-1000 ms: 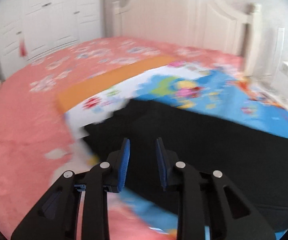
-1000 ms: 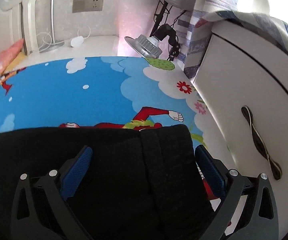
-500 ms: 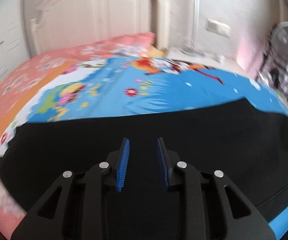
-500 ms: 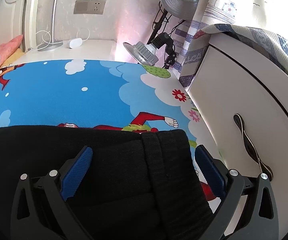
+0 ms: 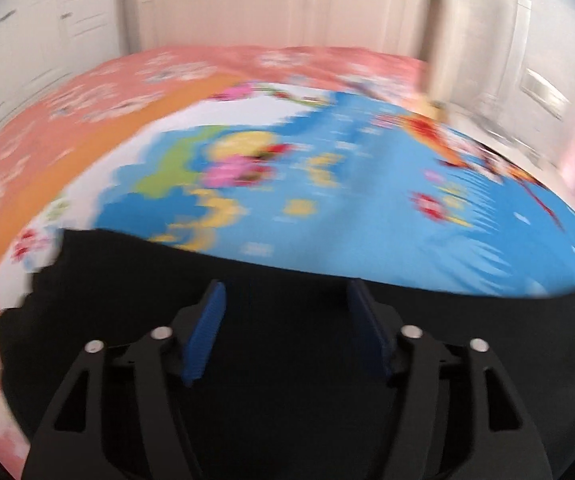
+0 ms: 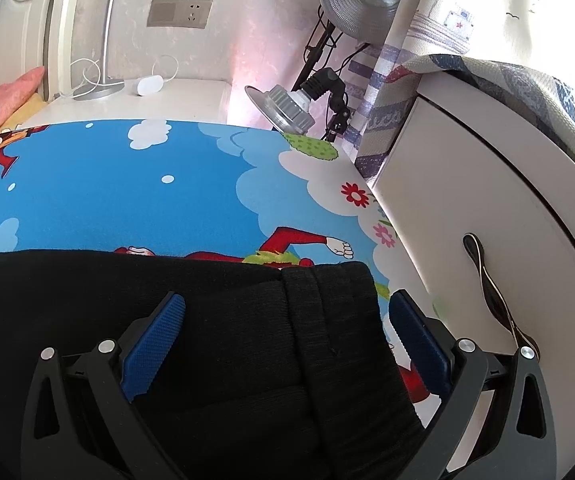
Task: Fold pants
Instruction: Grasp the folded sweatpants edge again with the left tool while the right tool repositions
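The black pants [image 5: 287, 360] lie flat on the blue cartoon mat [image 5: 367, 220] spread over the bed [image 5: 67, 128], their long axis running across both views from 9 to 3 o'clock.

The left claw [image 5: 285, 320] hangs over the cloth with its jaws opening. Black fabric shows in the gap, but the blue pads [image 5: 203, 340] do not press on it, so it holds nothing. In this blurred view the pants' far edge runs just beyond the fingertips at 12 o'clock, and a ragged end lies at 9 o'clock.

The right claw [image 6: 287, 320] stands wide, also empty, over the thicker banded end [image 6: 335, 320]. That end stops just inside its right pad at 3 o'clock, with the far corner at 1 o'clock.

Each hand is nearest its own end, so a lengthwise fold looks likely to start from either.

Open mat lies at 12 o'clock in both views. The white cabinet [image 6: 487, 240] crowds the right claw at 3 o'clock, so room there is tight.
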Tool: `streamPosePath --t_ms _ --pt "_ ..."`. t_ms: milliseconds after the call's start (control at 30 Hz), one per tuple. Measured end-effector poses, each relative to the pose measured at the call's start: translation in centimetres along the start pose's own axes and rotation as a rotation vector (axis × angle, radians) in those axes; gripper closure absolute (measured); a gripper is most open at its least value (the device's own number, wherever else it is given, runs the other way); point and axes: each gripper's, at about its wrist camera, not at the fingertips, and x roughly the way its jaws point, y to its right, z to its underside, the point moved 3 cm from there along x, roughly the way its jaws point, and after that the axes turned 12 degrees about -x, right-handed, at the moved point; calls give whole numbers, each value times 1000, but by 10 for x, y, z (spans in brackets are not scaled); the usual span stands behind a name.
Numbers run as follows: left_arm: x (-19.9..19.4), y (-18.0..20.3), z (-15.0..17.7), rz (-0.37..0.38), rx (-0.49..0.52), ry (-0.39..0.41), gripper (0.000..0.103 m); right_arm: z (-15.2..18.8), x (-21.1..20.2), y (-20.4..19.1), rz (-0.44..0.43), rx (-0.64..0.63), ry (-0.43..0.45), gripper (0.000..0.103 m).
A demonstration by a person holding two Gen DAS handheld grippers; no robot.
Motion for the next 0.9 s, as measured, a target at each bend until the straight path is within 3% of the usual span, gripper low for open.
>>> streamPosePath --t_ms 133,233,267,333,400,433,533,567,600,667,733,867,900 --pt "7 -68 -25 -172 -105 53 35 0 1 0 -4 2 -8 5" --pt "-11 -128 -34 -368 -198 194 29 -1 0 -4 28 -22 -10 5" --pt "-18 -153 -34 -412 -266 236 23 -1 -1 -6 42 -32 -9 5" --pt "-32 -193 -28 -434 -402 271 22 -1 -2 -8 59 -44 -5 5" --pt "-52 -226 -19 -340 -485 329 26 -1 -3 -8 70 -52 -2 5" --pt "-61 -232 -15 -282 -474 347 27 -1 -4 -8 69 -48 1 5" --pt "-80 -230 -1 -72 -353 354 30 -4 -15 -1 128 -17 39 6" --pt "-79 -227 3 -37 -301 339 30 -9 -28 -1 210 -19 72 6" --pt "-78 -221 10 -6 -218 312 30 -16 -42 -4 229 -16 111 6" --pt "-69 -221 24 -19 -143 275 29 -38 -85 -19 135 24 229 5" --pt "-61 -237 32 -23 -186 255 30 -57 -122 -46 -13 25 313 5" --pt "-46 -267 43 -8 -336 237 27 -86 -186 -151 -487 -85 365 5" --pt "-40 -272 49 14 -367 222 24 -87 -199 -177 -567 -119 374 5"
